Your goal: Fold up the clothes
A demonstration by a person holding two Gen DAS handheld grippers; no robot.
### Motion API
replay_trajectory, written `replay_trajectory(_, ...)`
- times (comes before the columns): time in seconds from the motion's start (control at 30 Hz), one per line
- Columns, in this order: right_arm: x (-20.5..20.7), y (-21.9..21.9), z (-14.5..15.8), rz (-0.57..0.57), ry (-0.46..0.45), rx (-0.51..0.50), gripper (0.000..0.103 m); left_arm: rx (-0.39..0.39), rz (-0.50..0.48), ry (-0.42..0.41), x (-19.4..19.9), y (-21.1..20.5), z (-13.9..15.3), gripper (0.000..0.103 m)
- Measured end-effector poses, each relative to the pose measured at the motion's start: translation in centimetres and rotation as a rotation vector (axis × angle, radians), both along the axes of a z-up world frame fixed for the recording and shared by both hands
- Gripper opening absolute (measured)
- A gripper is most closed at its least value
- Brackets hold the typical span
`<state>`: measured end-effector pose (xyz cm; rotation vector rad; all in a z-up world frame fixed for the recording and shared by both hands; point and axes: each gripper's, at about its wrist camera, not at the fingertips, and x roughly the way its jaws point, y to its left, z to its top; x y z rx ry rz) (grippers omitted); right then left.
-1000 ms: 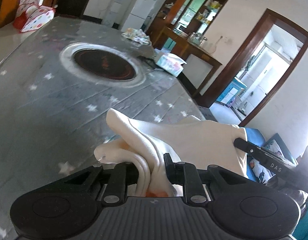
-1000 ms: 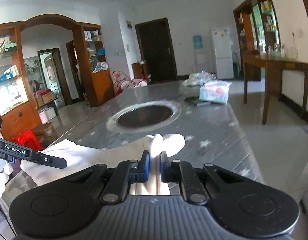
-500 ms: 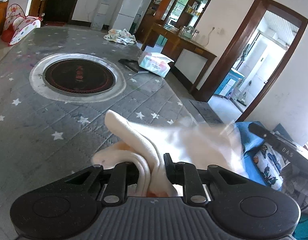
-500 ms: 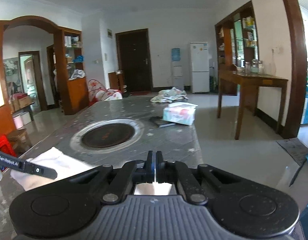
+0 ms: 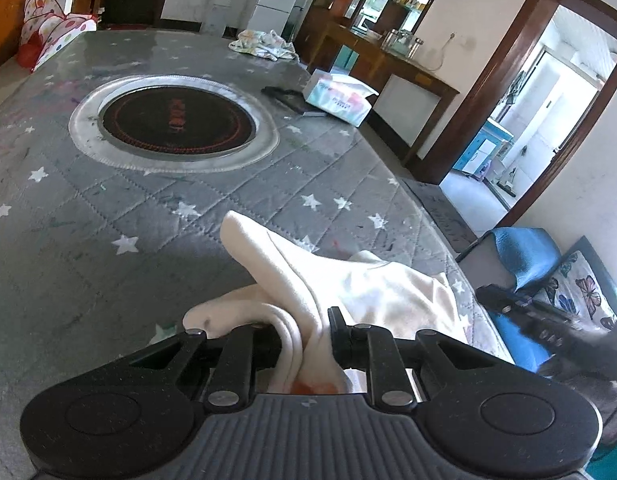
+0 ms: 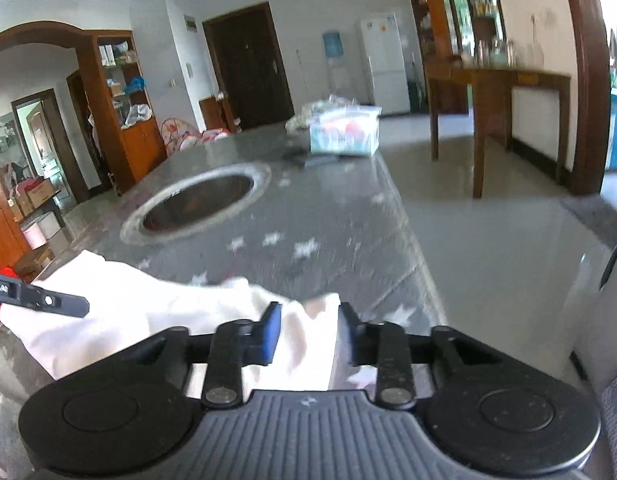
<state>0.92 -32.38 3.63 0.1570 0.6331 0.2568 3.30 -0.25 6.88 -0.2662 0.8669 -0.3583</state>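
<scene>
**Op:** Through the left wrist camera I see my left gripper [image 5: 304, 334] pinching a bunched fold of the cream garment [image 5: 372, 292] at the bottom centre of the frame. The cloth runs from there toward the lower right, lying on the grey star-patterned bench [image 5: 108, 216] near its edge.

**Partner:** And the right side?

**Op:** In the right wrist view my right gripper [image 6: 308, 330] has its jaws opening. A corner of the same garment [image 6: 148, 312] sits between them, but the pads are not pressing on it. The rest spreads to the lower left, where a black finger of the left gripper [image 6: 48, 300] pokes in from the frame's left edge.

**Partner:** Anything else on the bench?

**Op:** A round dark cooktop [image 5: 174, 120] in the upper left of the left view, a tissue pack [image 5: 338, 94] beside a dark flat item I cannot identify, and a crumpled patterned cloth [image 5: 262, 44] at the far end.
</scene>
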Motion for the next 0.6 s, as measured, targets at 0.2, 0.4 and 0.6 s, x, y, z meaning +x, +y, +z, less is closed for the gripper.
replay_trajectory(0.2, 1.6, 0.2, -2.9, -0.029, 0.073, 0.053, 0.038, 0.007, 0.007, 0.016, 0.2, 0.2, -0.6, 0.020)
replay_trajectory(0.4, 1.3, 1.4, -2.7, 0.008, 0.026, 0.039, 0.009, 0.016, 0.005, 0.019, 0.3, 0.0, -0.8, 0.020)
replay_trajectory(0.6, -0.2, 1.4, 1.7, 0.020, -0.096, 0.014, 0.008, -0.008, -0.019, -0.016, 0.0, -0.7, 0.8, 0.019)
